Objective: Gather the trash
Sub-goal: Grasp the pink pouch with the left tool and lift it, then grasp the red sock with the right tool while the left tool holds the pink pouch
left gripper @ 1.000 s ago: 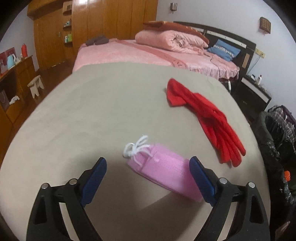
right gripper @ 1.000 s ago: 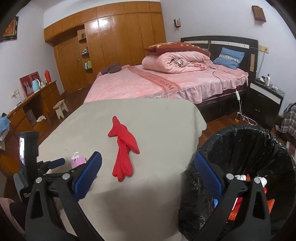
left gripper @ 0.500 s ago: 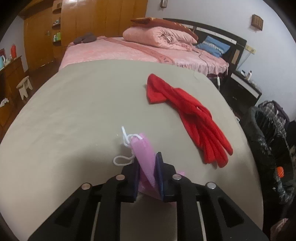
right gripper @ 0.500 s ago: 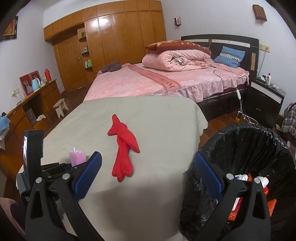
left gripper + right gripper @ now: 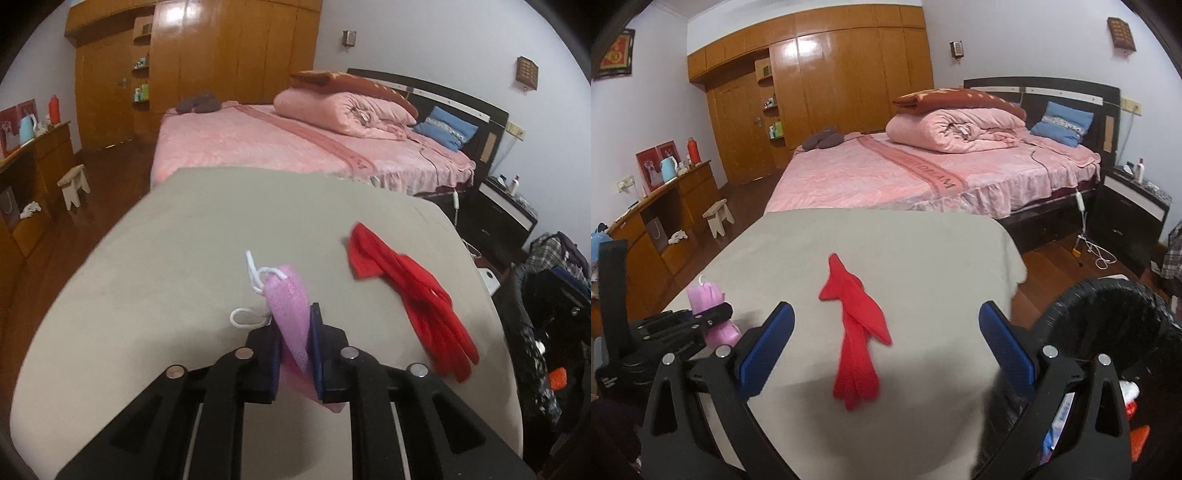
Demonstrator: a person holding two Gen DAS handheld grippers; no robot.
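My left gripper [image 5: 295, 332] is shut on a pink mesh pouch [image 5: 290, 310] with a white cord and holds it above the beige table [image 5: 184, 240]. It also shows in the right wrist view [image 5: 709, 314], at the left. A red glove [image 5: 410, 291] lies on the table to the right of the pouch; in the right wrist view the glove [image 5: 857, 321] lies between my fingers' line of sight. My right gripper [image 5: 886, 339] is open and empty above the table's near right part. A black-lined trash bin [image 5: 1108, 325] with litter inside stands at the right.
A pink bed [image 5: 923, 173] with a rolled quilt stands beyond the table. A dark nightstand [image 5: 1134, 214] is at the right, a wooden dresser [image 5: 657, 221] and small stool [image 5: 718, 218] at the left. The bin also shows at the right edge in the left wrist view [image 5: 546, 332].
My left gripper closed on the pink pouch and lifted it off the table. My right gripper moved left, more over the table and the red glove.
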